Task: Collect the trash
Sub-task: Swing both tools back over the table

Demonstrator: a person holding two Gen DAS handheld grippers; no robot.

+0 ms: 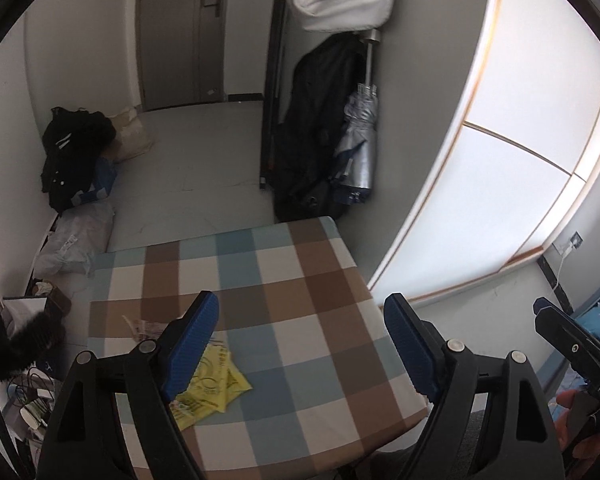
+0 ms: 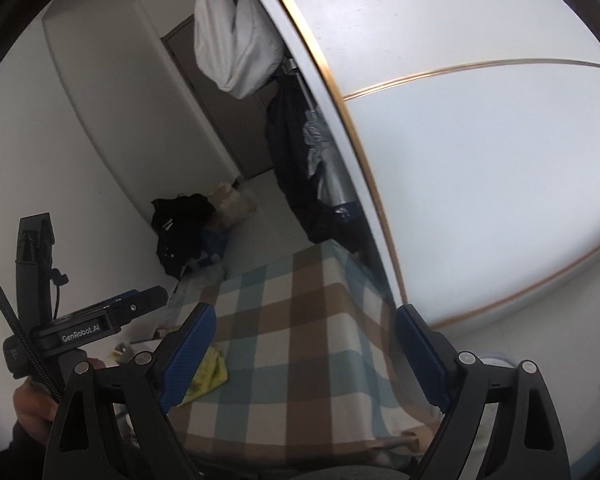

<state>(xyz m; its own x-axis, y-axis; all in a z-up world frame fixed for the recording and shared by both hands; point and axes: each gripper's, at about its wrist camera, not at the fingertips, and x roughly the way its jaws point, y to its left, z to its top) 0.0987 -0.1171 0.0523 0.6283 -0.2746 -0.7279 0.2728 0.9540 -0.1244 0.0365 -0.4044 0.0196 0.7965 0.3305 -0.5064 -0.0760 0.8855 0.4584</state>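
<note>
Presently, entry by view.

Left wrist view. My left gripper (image 1: 300, 344) has its blue pads spread wide with nothing between them, hanging above the checked tablecloth (image 1: 284, 280). Trash item one: a yellow printed plastic bag (image 1: 214, 388), crumpled flat on the cloth at about 7 o'clock from the table's middle and partly hidden behind the left pad. Trash item two: a pale paper scrap (image 1: 142, 330), just beyond the bag at 10 o'clock from it, near the table's edge. The right gripper's tip (image 1: 568, 336) shows at 3 o'clock.

Right wrist view. My right gripper (image 2: 304, 352) is likewise wide and empty. The same yellow bag (image 2: 210, 372) lies at 8 o'clock, peeking past the left pad. The left gripper's body (image 2: 100, 320) sits at 9 o'clock, a hand (image 2: 32, 404) beneath it.

Handling note, my judgement: I would bring the left gripper down on a raised fold of the bag, pads straddling it, so the cloth is not pinched too.
</note>
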